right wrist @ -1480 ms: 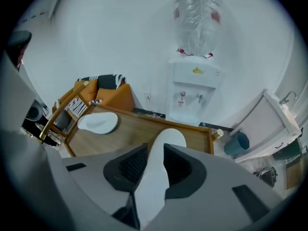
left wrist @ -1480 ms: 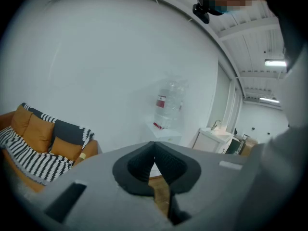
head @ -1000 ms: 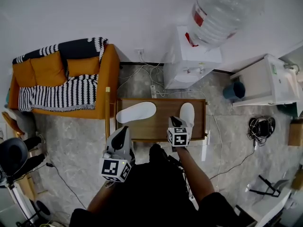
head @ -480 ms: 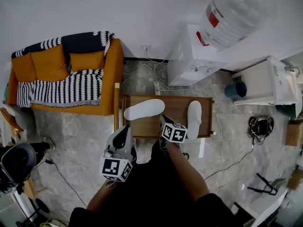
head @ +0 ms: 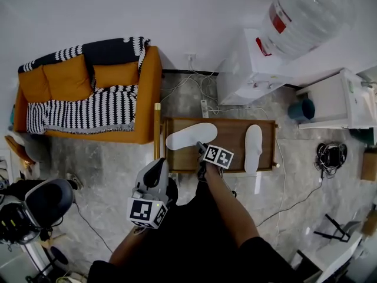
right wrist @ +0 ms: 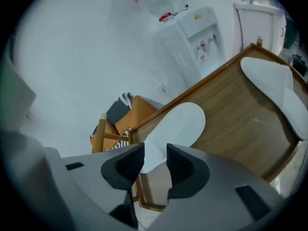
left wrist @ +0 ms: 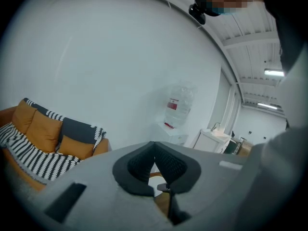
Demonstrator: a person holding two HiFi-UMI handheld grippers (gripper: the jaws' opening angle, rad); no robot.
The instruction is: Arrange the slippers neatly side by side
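SLIPPERS STILL APART: A person stands at the near edge of a low wooden table [head: 228, 135], a two-jaw gripper in each hand. Two white slippers lie on the table, well apart and at odds with each other. The crosswise slipper [head: 191, 135] lies slantwise across the table's left half. The lengthwise slipper [head: 253, 148] lies near the table's right end, running from the front edge toward the back.

The right gripper [right wrist: 155, 153] points steeply down over the table's near edge, just beside the nearer end of the crosswise slipper. Its jaws stand apart, having just been opening, and the pads press on nothing (the slipper's white upper shows beyond the gap, and no view settles whether the tips touch it).

The left gripper [left wrist: 155, 153] is held off the table, short of its front left corner. Its jaws are clenched together at the tips with nothing between them.

An orange sofa [head: 126, 72] draped with a black-and-white striped throw [head: 88, 108] stands to the left of the table. A white water dispenser [head: 250, 69], with a large clear bottle on top, stands against the wall behind the table.
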